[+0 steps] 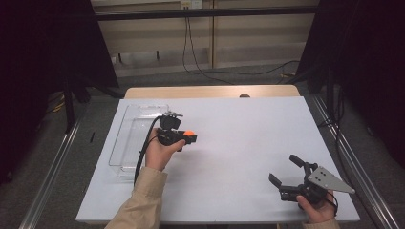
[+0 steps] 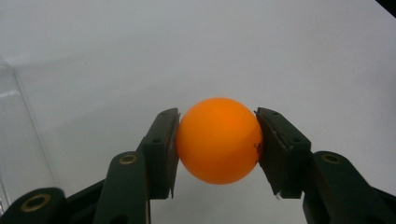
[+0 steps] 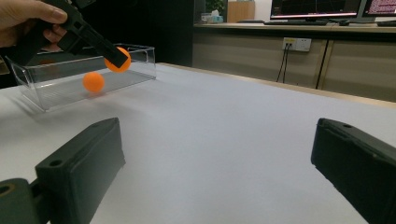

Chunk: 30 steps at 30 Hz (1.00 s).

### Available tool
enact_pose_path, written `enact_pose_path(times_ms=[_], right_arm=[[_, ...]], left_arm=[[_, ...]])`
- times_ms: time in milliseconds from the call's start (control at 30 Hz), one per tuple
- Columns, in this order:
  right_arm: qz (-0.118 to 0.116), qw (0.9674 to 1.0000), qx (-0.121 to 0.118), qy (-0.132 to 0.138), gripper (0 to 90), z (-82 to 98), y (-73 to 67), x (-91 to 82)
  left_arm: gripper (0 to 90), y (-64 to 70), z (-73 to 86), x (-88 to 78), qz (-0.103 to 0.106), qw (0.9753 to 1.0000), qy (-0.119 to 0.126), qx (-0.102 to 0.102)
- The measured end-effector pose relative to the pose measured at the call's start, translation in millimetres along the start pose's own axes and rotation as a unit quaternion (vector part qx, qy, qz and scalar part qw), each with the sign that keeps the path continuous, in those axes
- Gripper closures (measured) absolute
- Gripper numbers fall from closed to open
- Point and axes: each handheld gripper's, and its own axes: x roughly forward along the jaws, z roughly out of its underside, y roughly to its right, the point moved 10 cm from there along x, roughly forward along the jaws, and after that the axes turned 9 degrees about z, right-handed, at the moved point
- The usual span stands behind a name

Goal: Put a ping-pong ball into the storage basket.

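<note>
An orange ball [image 2: 218, 140] sits pinched between the two black jaws of my left gripper [image 1: 188, 135], which is shut on it above the white table. The held ball [image 3: 117, 59] hangs just over the near rim of a clear plastic box [image 1: 125, 143]. A second orange ball [image 3: 93, 81] appears to lie inside that box. My right gripper [image 1: 282, 168] rests near the table's front right corner, far from the box. Its jaws stand wide apart with only bare table between them [image 3: 217, 163].
The white table sheet [image 1: 239, 133] stretches between the two grippers. A wooden edge [image 1: 210, 91] runs along the far side, with cables on the floor behind. Metal rails flank the table, and dark curtains stand at both sides.
</note>
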Motion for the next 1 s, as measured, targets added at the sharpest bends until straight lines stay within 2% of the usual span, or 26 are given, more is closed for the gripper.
enact_pose_path(times_ms=[633, 1000], right_arm=[[-0.001, 1.0, 0.001, 0.0, 1.9, -0.3, -0.1, -0.3], [0.0, 1.0, 0.001, 0.002, 1.9, -0.8, 0.1, -0.5]], left_arm=[[51.0, -0.1, -2.0, -8.9, 0.004, 0.9999, -0.002, 0.012], [51.1, -5.0, -2.9, -17.2, 0.003, 1.0, 0.001, 0.009]])
